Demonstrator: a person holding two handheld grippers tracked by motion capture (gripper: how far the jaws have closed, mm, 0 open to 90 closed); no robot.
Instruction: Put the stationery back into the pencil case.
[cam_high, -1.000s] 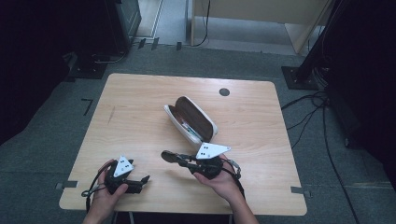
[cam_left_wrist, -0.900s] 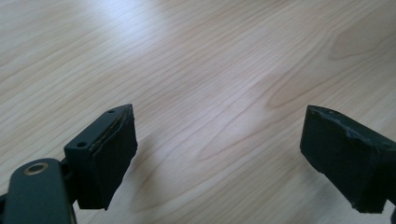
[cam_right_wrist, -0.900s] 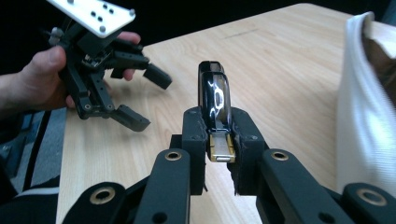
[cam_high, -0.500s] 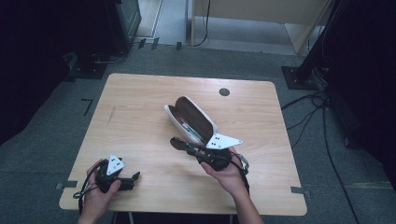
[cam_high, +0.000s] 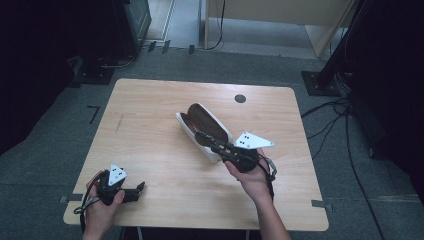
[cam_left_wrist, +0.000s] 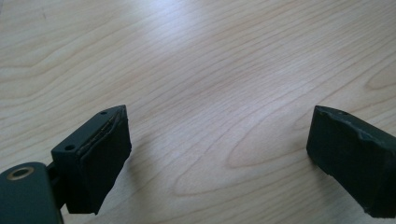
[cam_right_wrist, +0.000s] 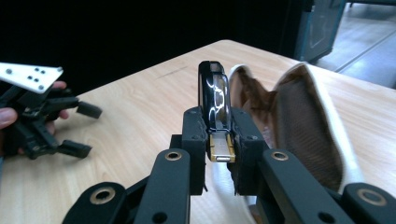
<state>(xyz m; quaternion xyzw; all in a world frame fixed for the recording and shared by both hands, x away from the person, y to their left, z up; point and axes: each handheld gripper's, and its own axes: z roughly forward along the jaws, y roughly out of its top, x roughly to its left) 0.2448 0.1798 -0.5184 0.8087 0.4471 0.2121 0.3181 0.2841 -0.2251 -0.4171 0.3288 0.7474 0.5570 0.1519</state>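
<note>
A light wooden table (cam_high: 150, 125) is seen, with a dark round hole (cam_high: 240, 98) near its far edge. An open white case (cam_high: 200, 122) with brown lining is lain slightly right of the table's centre. Over its near end the right gripper (cam_right_wrist: 217, 126) is held, its jaws clenched on folded dark glasses (cam_right_wrist: 214, 95). Near the near left corner the left gripper (cam_high: 139, 188) is kept low, jaws spread apart, nothing between them.
</note>
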